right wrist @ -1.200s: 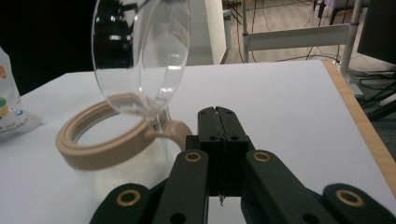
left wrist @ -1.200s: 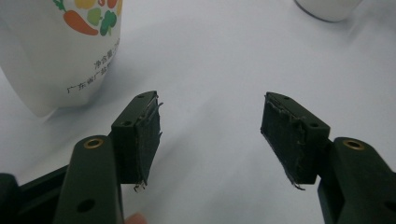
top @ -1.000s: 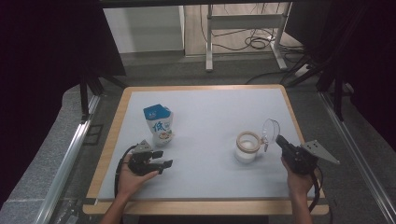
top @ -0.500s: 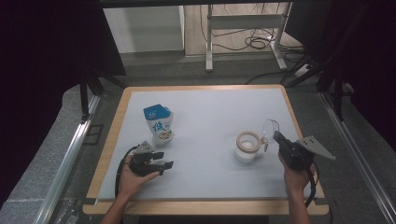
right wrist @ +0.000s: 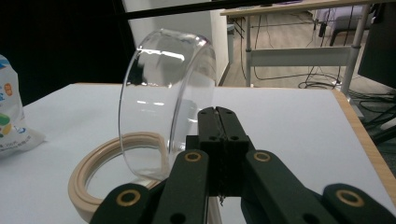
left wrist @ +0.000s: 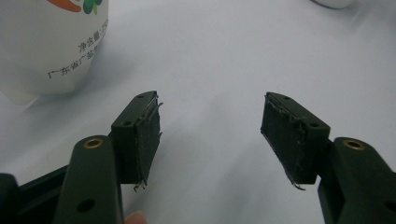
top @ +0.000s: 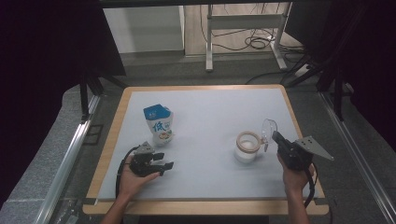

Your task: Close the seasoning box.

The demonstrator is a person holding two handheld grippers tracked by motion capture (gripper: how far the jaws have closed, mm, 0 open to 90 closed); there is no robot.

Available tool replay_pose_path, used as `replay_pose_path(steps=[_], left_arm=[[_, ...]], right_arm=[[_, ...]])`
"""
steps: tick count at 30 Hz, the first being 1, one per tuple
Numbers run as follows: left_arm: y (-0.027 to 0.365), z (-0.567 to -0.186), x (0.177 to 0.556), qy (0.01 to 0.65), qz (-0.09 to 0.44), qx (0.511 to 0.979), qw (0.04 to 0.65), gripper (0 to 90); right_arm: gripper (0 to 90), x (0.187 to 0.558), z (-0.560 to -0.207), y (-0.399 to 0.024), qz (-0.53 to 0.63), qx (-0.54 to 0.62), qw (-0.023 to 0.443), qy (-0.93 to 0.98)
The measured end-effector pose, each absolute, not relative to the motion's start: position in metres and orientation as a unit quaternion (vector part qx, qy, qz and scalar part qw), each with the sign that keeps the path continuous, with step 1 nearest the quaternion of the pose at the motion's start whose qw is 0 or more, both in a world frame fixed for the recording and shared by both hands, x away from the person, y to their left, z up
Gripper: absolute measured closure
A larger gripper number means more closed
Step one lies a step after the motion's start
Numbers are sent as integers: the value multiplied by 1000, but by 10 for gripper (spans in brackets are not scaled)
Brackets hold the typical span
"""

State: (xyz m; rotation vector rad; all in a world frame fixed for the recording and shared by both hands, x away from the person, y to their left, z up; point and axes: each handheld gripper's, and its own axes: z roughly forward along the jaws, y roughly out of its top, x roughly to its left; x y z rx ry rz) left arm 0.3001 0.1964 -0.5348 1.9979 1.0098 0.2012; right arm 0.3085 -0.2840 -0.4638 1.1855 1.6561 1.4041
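Table: From my station I see a white-topped table (top: 205, 116) with a pale wood rim, and a person's two forearms reaching in from its near edge.
Left gripper: The left gripper (top: 164, 165) lies low over the near-left part of the table in the person's left hand (top: 133, 179). In the left gripper view its jaws stand wide apart, with bare white surface between the pads (left wrist: 144, 133).
Pouch: A white pouch with a blue top (top: 159, 122) stands upright just beyond the left gripper, apart from it.
Right gripper: The right gripper (top: 275, 137), in the person's right hand (top: 294, 176), sits at the near-right. Its jaws are pressed together on the edge of a clear lid (right wrist: 163, 98).
Lid: I see the clear lid held tilted on its edge, just above and beside the jar.
Jar: A white jar with a tan rim (top: 247, 143) stands open, right of the table's centre, well apart from the pouch.
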Motion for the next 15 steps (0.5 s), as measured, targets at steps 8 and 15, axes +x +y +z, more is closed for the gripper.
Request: replay_pose_path(steps=[8,15], left_arm=[[196,-535,300,404,80,802,432,372],[195,-535,300,404,79,803,431,371]], right_arm=[[897,310,-464,-272,535,441,324,644],[897,313,-466,-246,533,411,303,675]])
